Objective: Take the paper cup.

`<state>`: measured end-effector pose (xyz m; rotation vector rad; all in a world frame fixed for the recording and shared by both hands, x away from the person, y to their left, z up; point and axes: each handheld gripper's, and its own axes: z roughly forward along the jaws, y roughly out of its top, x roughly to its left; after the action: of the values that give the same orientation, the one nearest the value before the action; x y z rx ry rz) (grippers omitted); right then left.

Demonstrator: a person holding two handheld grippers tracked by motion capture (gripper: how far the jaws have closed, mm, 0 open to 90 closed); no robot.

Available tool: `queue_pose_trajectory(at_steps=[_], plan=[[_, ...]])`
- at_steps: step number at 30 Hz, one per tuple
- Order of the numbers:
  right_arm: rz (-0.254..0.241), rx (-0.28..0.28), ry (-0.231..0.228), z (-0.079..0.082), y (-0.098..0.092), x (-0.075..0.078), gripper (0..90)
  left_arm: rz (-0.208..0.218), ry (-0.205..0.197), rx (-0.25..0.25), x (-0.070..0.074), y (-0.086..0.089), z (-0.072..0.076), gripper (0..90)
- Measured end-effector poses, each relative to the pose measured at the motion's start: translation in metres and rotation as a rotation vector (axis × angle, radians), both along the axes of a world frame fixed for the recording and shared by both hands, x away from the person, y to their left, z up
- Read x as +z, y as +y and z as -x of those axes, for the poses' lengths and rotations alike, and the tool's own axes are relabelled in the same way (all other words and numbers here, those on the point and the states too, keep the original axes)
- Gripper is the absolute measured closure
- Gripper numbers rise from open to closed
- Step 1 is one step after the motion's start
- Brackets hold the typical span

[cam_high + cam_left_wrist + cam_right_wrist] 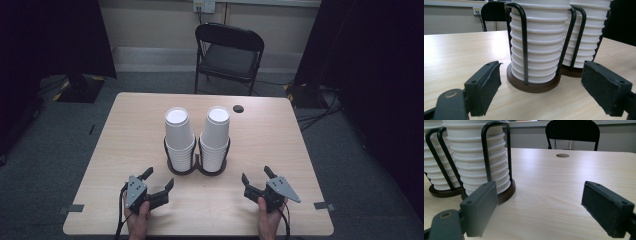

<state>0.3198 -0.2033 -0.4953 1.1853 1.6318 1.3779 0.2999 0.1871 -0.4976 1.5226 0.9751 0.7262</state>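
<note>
The light wooden desk stood on grey carpet, a black folding chair beyond it. Two stacks of white ribbed paper cups stood mid-desk in a dark wire holder with round bases. The left claw and right claw rested near the desk's front edge, both released and empty. In the gripper views the stack tops were cut off

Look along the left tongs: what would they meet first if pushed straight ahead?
Probably the left cup stack in its holder. It stands directly ahead between the open left tongs, with bare table before it.
</note>
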Motion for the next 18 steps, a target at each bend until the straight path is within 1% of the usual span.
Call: queue_pose_trajectory(at_steps=[4, 5, 7, 8, 9, 11, 12, 16, 18], plan=[[0.004, -0.002, 0.004, -0.0003, 0.0005, 0.0002, 12.6, -0.002, 0.002, 0.002, 0.0001, -0.0001, -0.0004, 15.7], [0.002, -0.007, 0.007, -0.0004, 0.0002, 0.0002, 12.8, -0.001, 0.004, -0.005, 0.0001, 0.0004, -0.0008, 15.7], [0.000, 0.000, 0.005, -0.0003, 0.0001, 0.0002, 13.1, 0.003, 0.006, -0.008, 0.0001, 0.0004, -0.0009, 15.7], [0.005, 0.002, -0.002, 0.0003, 0.0003, 0.0001, 13.9, 0.004, 0.006, -0.012, 0.0001, 0.0006, -0.0010, 15.7], [0.011, -0.007, -0.007, 0.0008, 0.0012, 0.0001, 15.0, 0.003, 0.006, -0.013, 0.0001, 0.0007, -0.0010, 15.6], [0.014, -0.005, -0.006, 0.0006, 0.0019, 0.0001, 16.8, -0.001, 0.004, -0.018, 0.0001, 0.0005, -0.0008, 15.6], [0.006, 0.003, 0.000, 0.0006, 0.0015, 0.0001, 18.8, -0.001, 0.003, -0.019, 0.0001, 0.0004, -0.0007, 15.6], [-0.023, 0.029, 0.013, -0.0011, 0.0004, 0.0001, 18.9, -0.004, 0.001, -0.021, 0.0002, 0.0000, -0.0003, 15.6], [-0.026, 0.031, 0.017, -0.0016, 0.0008, 0.0001, 18.9, -0.004, 0.001, -0.019, 0.0001, -0.0001, -0.0003, 15.6]])
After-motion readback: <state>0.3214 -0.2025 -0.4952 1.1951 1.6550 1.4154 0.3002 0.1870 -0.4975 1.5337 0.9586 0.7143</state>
